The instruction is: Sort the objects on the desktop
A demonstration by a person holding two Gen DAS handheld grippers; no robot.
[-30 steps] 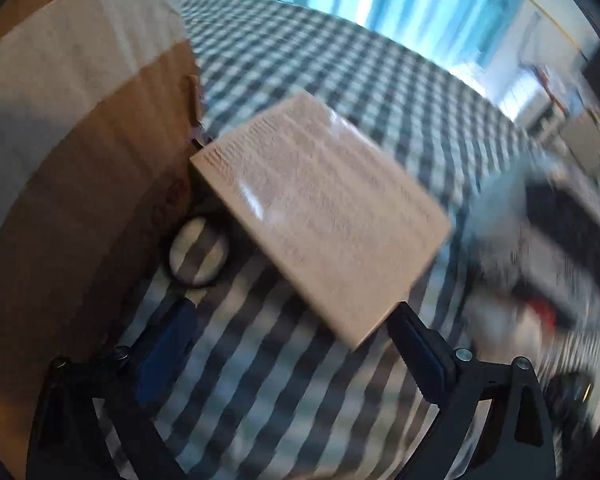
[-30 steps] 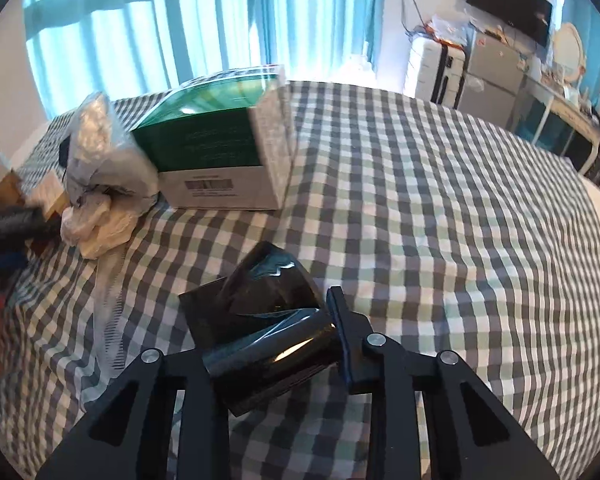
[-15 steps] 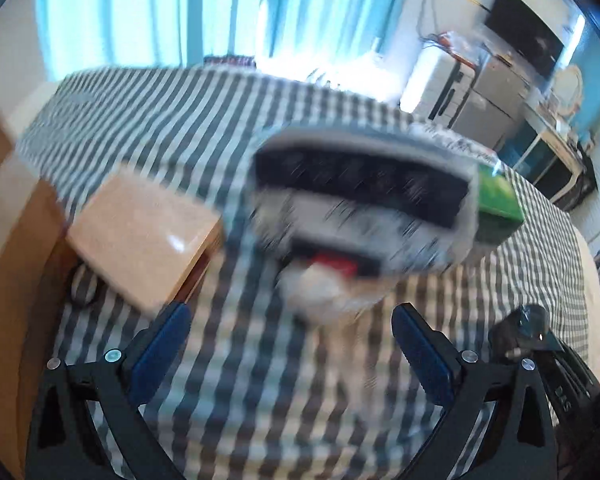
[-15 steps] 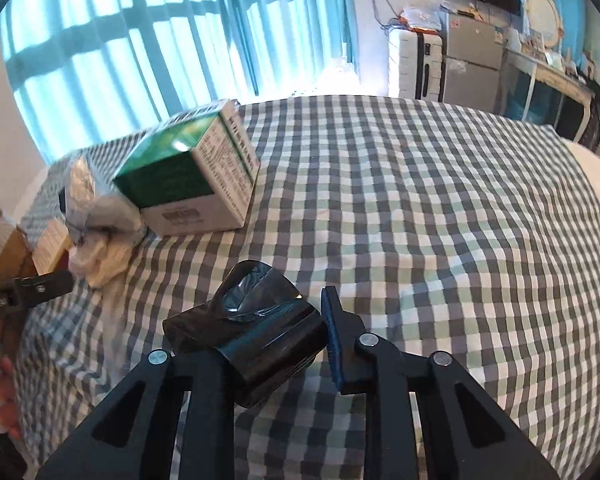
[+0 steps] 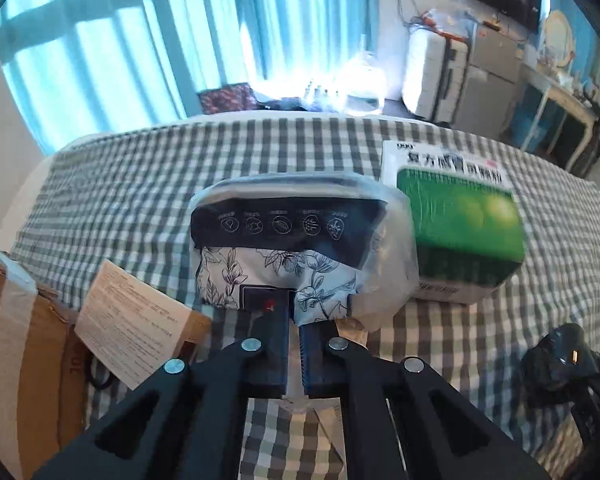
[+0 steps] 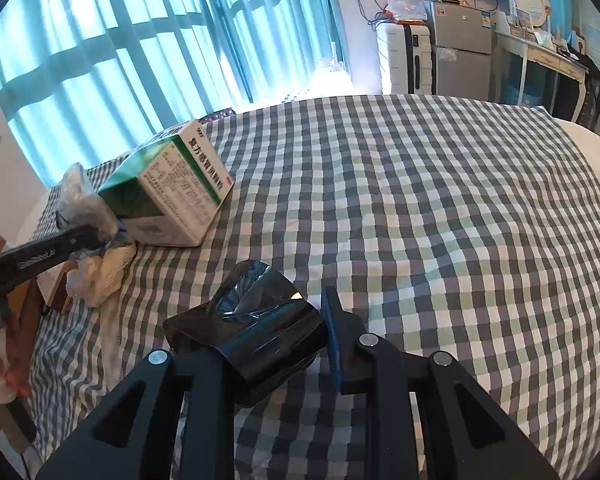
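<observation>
Since a second ago your left tongs point(image 5: 294, 334) swing away from the tan booklet point(image 5: 134, 330) and the cardboard box point(image 5: 20, 344) and face the clear plastic packet point(image 5: 296, 240) with a black band and flower print. Their jaws have just been closing, and they now stand clenched on the packet's near edge, a fold of its wrap between the pads. Your packet sits on the checked cloth point(image 5: 140, 200) of the table, touching the green and white box point(image 5: 458, 220) on its right. Your booklet lies just left of the tongs, its corner over the cardboard box.

Your right tongs point(image 6: 274, 338) hold a roll of black film point(image 6: 256, 320), the blue pad point(image 6: 332, 332) pressed to its right side; the left pad is hidden behind the roll. A loose flap of film curls up at the far end. In this view the green and white box stands tilted on one edge at far left, with the packet point(image 6: 76, 196) and a crumpled pale cloth point(image 6: 100, 272) beside it. Your left tool's dark arm point(image 6: 40, 258) reaches in from the left edge toward the packet.
</observation>
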